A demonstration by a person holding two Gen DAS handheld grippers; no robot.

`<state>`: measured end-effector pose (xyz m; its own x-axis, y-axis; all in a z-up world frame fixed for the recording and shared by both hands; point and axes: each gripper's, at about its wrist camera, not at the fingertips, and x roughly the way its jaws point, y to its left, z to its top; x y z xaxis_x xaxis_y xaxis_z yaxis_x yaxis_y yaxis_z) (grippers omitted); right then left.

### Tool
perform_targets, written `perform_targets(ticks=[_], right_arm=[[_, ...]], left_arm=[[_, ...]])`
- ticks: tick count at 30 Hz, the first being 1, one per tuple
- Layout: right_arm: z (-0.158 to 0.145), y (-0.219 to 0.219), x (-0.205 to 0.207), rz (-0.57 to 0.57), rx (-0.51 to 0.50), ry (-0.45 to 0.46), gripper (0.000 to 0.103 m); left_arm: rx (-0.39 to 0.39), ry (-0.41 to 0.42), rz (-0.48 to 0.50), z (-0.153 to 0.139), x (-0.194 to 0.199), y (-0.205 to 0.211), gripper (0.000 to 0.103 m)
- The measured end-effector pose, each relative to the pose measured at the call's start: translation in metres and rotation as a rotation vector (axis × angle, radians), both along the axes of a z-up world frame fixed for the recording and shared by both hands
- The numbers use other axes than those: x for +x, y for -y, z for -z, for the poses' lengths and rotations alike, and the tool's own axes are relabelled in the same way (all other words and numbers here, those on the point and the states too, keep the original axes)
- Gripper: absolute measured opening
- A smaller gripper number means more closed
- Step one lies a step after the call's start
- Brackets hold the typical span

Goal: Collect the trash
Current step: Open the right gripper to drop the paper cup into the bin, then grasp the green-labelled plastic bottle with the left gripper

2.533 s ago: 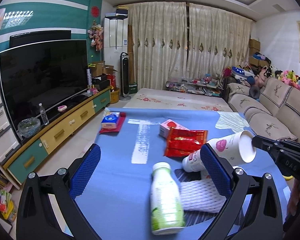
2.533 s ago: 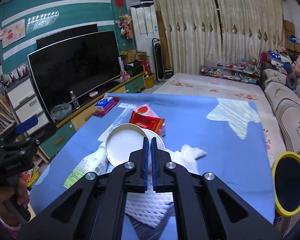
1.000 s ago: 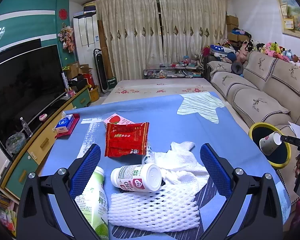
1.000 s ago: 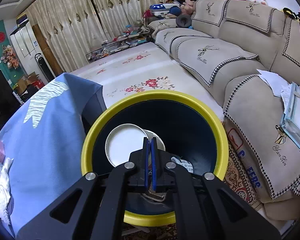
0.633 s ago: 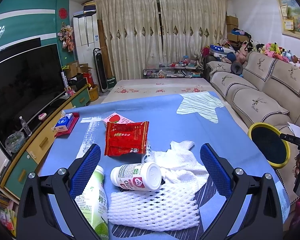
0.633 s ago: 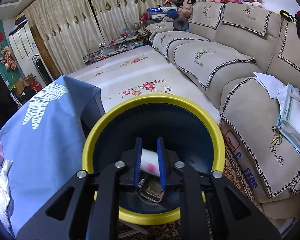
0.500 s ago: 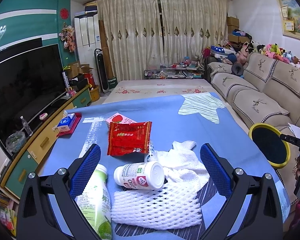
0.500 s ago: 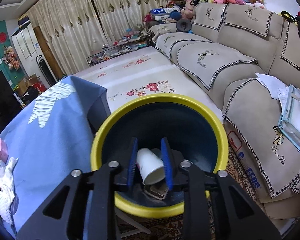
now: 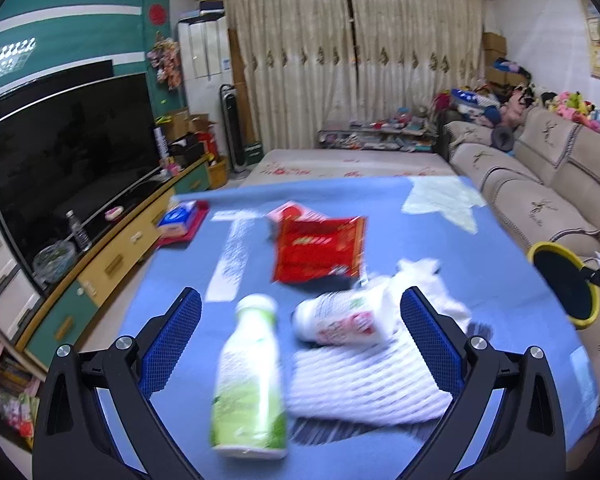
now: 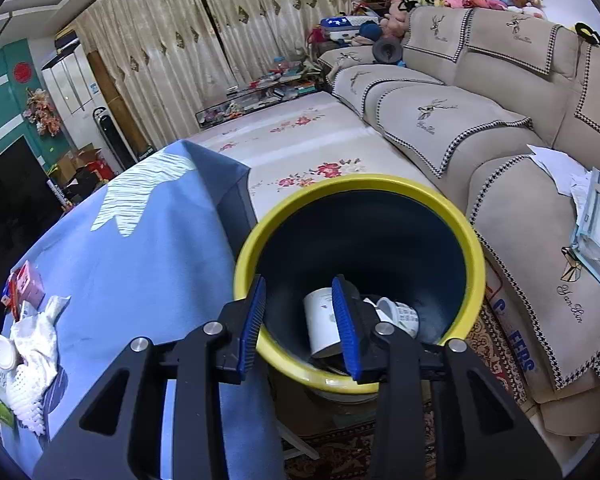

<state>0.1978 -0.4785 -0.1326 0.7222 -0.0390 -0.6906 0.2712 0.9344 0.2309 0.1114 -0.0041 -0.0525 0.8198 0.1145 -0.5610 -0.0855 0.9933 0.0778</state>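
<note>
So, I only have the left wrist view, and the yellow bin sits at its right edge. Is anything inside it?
Observer: Yes. The right wrist view looks down into the bin, and a white paper cup lies at the bottom.
Reviewer: Is the right gripper holding it?
Observer: No. The right gripper has just been opening. The cup shows through the gap between its jaws, but nothing is pinched.
Reviewer: Anything else in there?
Observer: A white printed container lies beside the cup.

Motion blurs the green bottle (image 9: 249,380) (label unreadable) and foam net (image 9: 364,384).
</note>
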Motion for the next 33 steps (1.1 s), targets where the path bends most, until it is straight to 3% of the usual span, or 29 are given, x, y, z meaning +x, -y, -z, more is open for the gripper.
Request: perform_targets(ticks=[9,14,24,33], right_arm=[[0.001,-0.02,0.005,-0.047,-0.007,-0.007,0.033],[0.002,-0.02,0.005,-0.049,-0.008,-0.012,0.033],[0.006,-0.025,0.008,-0.063,-0.001,-0.023,0.033],[0.007,-0.028,0.009,-0.069,-0.004,-0.027,0.033]], left_arm=[[-0.028,-0.093,-0.087,0.028,0.002,-0.038,0.098],[0.007,-0.145,-0.105,0.04,0.009,-0.04,0.098],[-0.02,-0.221,-0.115,0.067,0.01,-0.047,0.096],[-0.067,-0.28,-0.131,0.091,0.013,-0.054,0.082]])
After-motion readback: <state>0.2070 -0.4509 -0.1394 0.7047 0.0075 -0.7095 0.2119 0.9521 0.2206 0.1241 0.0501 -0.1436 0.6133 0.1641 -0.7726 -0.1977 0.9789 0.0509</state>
